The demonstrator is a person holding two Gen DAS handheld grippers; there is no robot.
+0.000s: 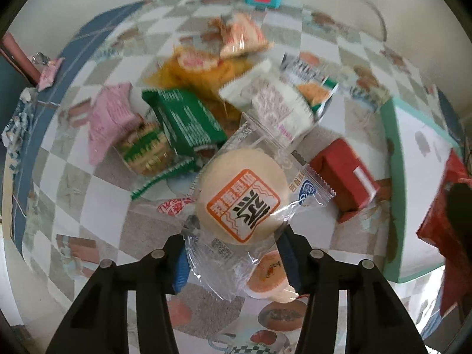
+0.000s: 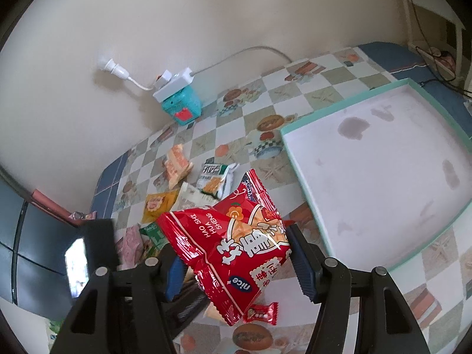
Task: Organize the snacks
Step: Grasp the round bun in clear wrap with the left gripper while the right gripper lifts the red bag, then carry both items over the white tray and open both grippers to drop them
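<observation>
Left gripper (image 1: pixel 236 261) pinching a clear-wrapped round bun (image 1: pixel 242 197) by the wrapper's near end, jaws closed on the crinkled film, bun hanging above the checked tablecloth (image 1: pixel 73 194). No earlier picture to compare with, so only the grip itself being told.

Right gripper (image 2: pixel 233 259) clamping a red snack bag (image 2: pixel 233 247), both blue pads pressing into its sides, bag tilting and held off the cloth.

Taking the teal-rimmed tray (image 2: pixel 380 185) as landmark:
- Lying white-floored and stained, with no snack seen on the part of its floor in view.
- Red snack bag hovering just beside its near left corner, not over the floor of it.
- Small red candy (image 2: pixel 261 312) resting on the cloth near that same corner, below the bag.
- Loose pile sitting well to the tray's left: green packet (image 1: pixel 183 121), pink packet (image 1: pixel 110 118), white packet (image 1: pixel 273 103), orange-yellow packet (image 1: pixel 203 70), striped orange packet (image 1: pixel 242 37).
- Red box (image 1: pixel 345 177) lying close by the tray's left rim, in the left wrist view.
- Bun hanging between that red box and the pile.
- Teal box (image 2: pixel 184 107) with a white power strip (image 2: pixel 174 84) on top standing against the wall, far beyond the tray's far left corner.
</observation>
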